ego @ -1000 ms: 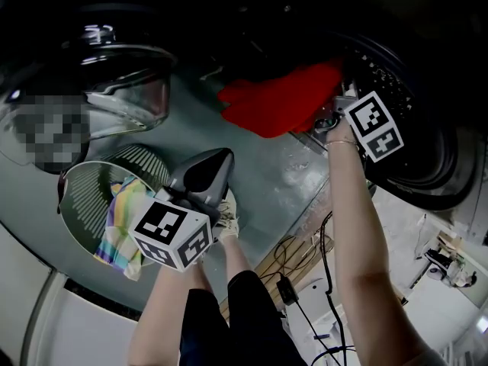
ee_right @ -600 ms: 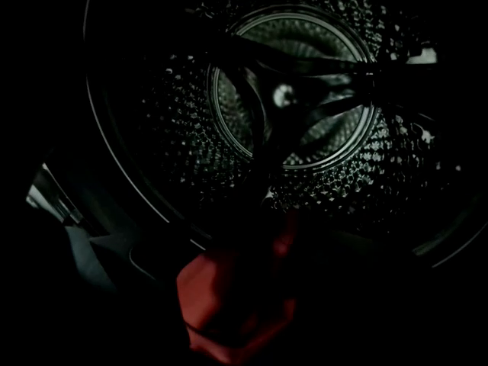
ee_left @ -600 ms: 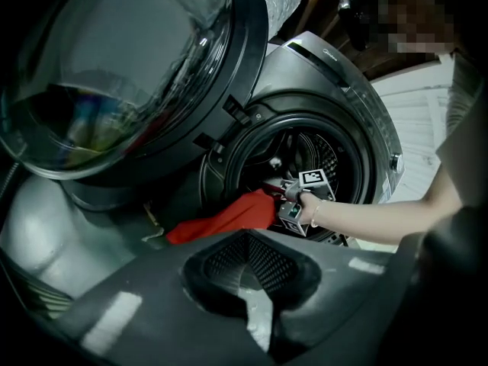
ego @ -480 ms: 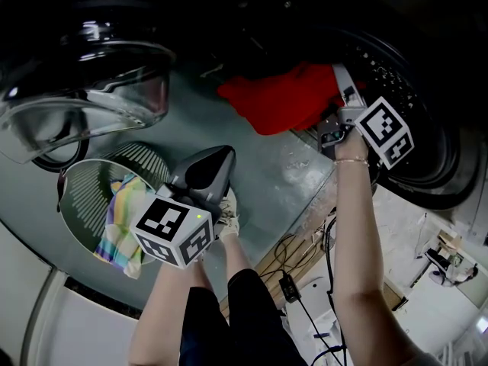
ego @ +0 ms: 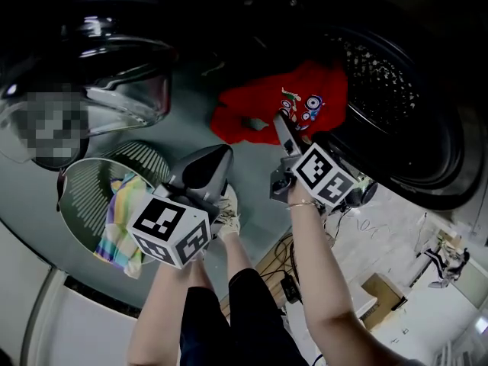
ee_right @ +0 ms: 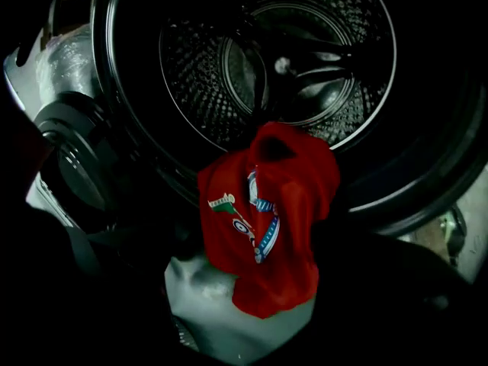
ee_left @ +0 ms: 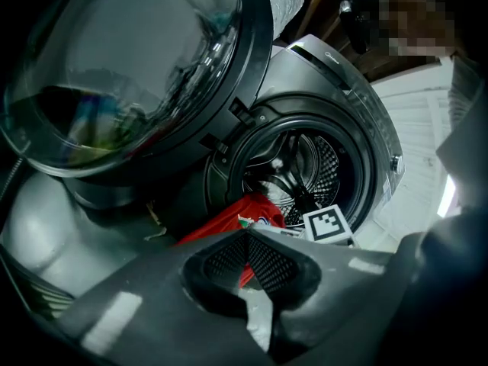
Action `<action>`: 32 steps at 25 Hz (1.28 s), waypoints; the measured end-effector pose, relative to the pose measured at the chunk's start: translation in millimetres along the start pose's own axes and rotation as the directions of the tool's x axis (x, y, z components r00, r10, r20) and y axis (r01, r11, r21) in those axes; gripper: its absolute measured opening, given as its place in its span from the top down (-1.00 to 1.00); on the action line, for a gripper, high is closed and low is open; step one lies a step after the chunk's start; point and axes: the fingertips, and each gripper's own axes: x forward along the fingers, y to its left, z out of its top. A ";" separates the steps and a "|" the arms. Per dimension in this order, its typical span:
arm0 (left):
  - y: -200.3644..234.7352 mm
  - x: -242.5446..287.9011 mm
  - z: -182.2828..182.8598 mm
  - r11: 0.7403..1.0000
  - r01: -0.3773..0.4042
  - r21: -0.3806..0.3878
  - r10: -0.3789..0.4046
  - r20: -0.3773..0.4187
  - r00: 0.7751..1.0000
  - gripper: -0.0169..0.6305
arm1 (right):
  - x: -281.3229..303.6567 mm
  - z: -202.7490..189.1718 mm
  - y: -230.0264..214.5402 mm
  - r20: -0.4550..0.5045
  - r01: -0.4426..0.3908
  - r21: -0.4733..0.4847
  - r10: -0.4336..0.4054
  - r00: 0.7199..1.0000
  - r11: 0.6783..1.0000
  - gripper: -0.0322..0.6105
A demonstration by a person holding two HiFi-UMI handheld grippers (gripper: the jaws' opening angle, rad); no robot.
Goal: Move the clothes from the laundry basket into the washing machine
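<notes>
Red garment [ego: 255,105] now hangs off the drum [ego: 381,82] lip, right gripper [ego: 280,122] withdrawn, jaws apart; left gripper [ego: 221,158] jaws together.

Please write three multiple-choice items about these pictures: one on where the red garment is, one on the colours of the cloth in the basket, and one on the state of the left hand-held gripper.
1. Where is the red garment?
A. In the basket
B. Hanging over the lip of the washer opening
C. Folded on a shelf

2. The cloth in the basket is
A. striped in several colours
B. plain black
C. plain white

3. The left hand-held gripper is
A. wide open
B. shut on the red garment
C. shut and empty

Answers: B, it drapes from the rim; A, its coloured stripes show; C, its jaws meet on nothing.
</notes>
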 end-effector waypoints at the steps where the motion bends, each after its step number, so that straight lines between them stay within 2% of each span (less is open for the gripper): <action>1: 1.5 -0.3 -0.8 1.000 -0.001 -0.002 0.001 -0.001 1.000 0.95 | 5.8 -9.2 -2.5 -0.015 0.017 0.023 -0.017 1.000 1.000 -0.90; 6: 4.9 -0.5 -5.7 1.000 -0.001 -0.011 0.001 0.000 1.000 0.95 | 42.6 -22.2 -18.1 -0.045 0.071 0.175 -0.064 0.997 0.982 -0.92; 7: 5.4 -0.2 -6.8 1.000 0.000 -0.012 0.000 0.000 1.000 0.95 | 47.4 -18.1 -21.4 -0.045 0.084 0.213 -0.076 0.996 0.973 -0.85; 8: 5.8 -0.2 -8.0 1.000 0.000 -0.015 0.000 -0.001 1.000 0.95 | 48.5 -13.1 -24.8 -0.045 0.101 0.264 -0.092 0.995 0.959 -0.60; 9: 6.0 -0.3 -9.2 1.000 0.000 -0.019 0.000 -0.002 1.000 0.95 | 47.3 -8.2 -27.4 -0.043 0.109 0.322 -0.100 0.994 0.940 -0.14; 11: 6.4 -0.7 -10.9 1.000 -0.001 -0.024 0.001 -0.002 1.000 0.95 | 42.8 -1.8 -27.1 -0.042 0.088 0.398 -0.078 0.996 0.913 0.10; 12: 6.7 -0.4 -10.9 1.000 -0.002 -0.027 0.002 0.000 1.000 0.95 | 39.6 0.1 -25.0 -0.046 0.076 0.399 -0.063 0.997 0.914 0.20; 14: 6.9 0.7 -9.8 0.999 -0.007 -0.037 0.007 0.007 1.000 0.95 | 30.3 4.8 -18.4 -0.045 0.053 0.371 -0.039 0.998 0.927 0.44; 16: 3.1 3.0 -8.3 0.999 -0.002 -0.047 0.003 0.009 1.000 0.95 | 17.6 12.9 -10.2 -0.015 0.016 0.348 -0.011 1.000 0.938 0.49; 21: -12.4 10.0 1.7 0.999 0.029 -0.021 -0.029 0.011 1.000 0.95 | -12.0 55.2 4.3 0.157 -0.104 0.258 0.064 0.986 0.961 0.54; 24: -13.1 10.4 7.2 0.999 0.029 -0.014 -0.028 0.018 0.999 0.95 | -20.9 80.8 9.8 0.239 -0.126 0.199 0.077 0.968 0.972 0.54; 29: -13.1 10.0 11.2 1.000 0.027 -0.005 -0.027 0.017 0.999 0.95 | -25.9 130.3 23.5 0.356 -0.133 0.031 0.113 0.928 0.991 0.54; 32: -12.1 8.1 11.6 1.000 0.023 -0.005 -0.023 0.017 1.000 0.95 | -20.8 154.5 24.6 0.397 -0.125 -0.005 0.116 0.910 0.992 0.54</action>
